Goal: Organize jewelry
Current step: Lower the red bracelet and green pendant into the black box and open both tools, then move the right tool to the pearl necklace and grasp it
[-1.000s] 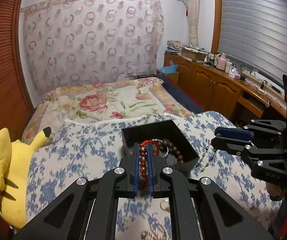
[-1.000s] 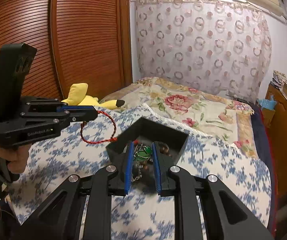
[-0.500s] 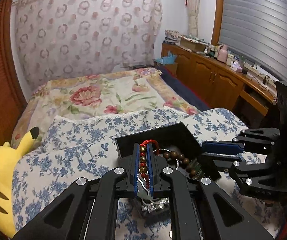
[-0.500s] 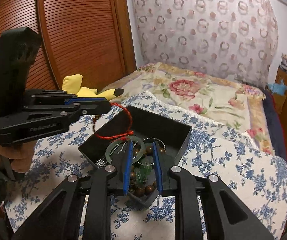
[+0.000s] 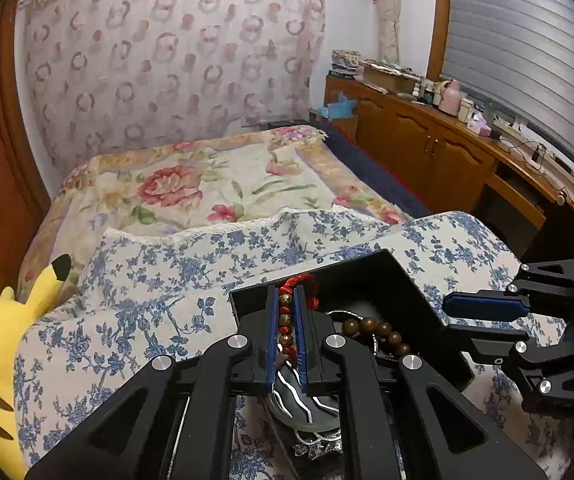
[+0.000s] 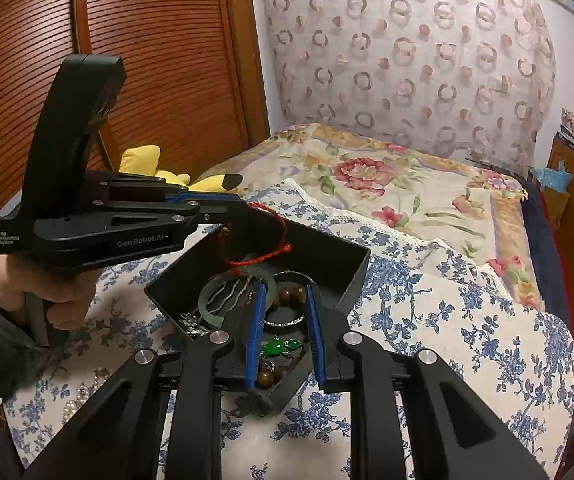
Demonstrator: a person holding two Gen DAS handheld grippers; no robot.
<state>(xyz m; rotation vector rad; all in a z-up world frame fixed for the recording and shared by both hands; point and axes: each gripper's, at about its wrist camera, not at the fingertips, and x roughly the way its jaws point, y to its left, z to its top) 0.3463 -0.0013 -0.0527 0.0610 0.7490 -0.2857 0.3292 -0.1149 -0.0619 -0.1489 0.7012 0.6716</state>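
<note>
Black box (image 6: pixel 351 268) on blue-floral bedding (image 6: pixel 467 320): holds grey-green ring, wooden beads (image 6: pixel 291 294), silver bangle, green-stone piece (image 6: pixel 281 346).
Left hand-held gripper (image 5: pixel 287 300): clamped on red cord bracelet (image 5: pixel 285 320), poised over box; not yet dropped.
Right hand-held gripper (image 6: pixel 283 292): jaws slightly apart, nothing pinched, over box interior.
Outstanding: pearl strand (image 6: pixel 83 392) on bedding beside box.
Progress, judged: mostly done.

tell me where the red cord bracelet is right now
The red cord bracelet is clamped in the left gripper, its loop hanging over the open black box on the blue floral bedding; in the right wrist view it dangles above the pale green bangle.
</note>
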